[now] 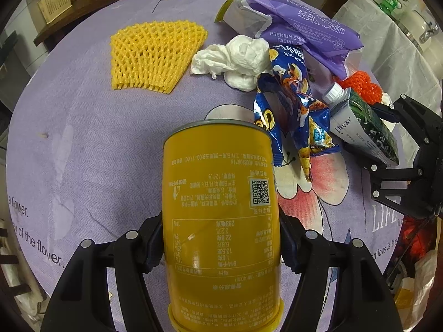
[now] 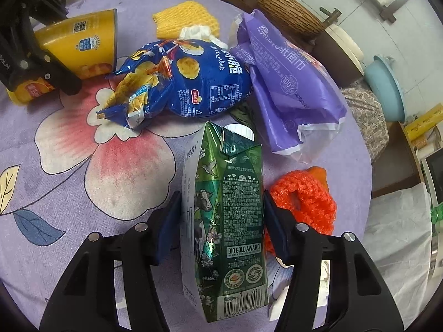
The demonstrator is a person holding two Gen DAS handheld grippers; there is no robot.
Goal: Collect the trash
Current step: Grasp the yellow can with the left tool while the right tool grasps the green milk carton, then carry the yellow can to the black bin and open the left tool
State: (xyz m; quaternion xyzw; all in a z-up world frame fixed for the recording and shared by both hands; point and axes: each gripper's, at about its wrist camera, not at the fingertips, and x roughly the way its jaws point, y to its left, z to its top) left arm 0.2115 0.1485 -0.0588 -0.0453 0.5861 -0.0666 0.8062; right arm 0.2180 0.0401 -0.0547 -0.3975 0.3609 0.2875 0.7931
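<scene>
The left gripper (image 1: 221, 238) is clamping the yellow can (image 1: 221, 215) over the table (image 1: 83, 144); the right gripper (image 2: 221, 221) is pinching the green carton (image 2: 227, 215). Net (image 1: 155, 58), tissue (image 1: 235, 61), chip bag (image 1: 293, 105) and purple wrapper (image 1: 301, 25) are waiting, judging by the clutter. Only the right view is showing the can's open mouth.

The green milk carton (image 2: 229, 221) carries a white panel reading "BIO GOLD AWARD" above a barcode. The purple tissue pack (image 1: 301, 27) shows "PREMIUM EMBO…" over "FACIAL TIS…", a round "100%" seal and Chinese characters, cut off at a fold. The lilac tablecloth (image 1: 83, 138) is printed with "of the flower.", "LIFE" and "love is the"; the yellow can (image 1: 221, 221) bears a QR code and upside-down Chinese print.
</scene>
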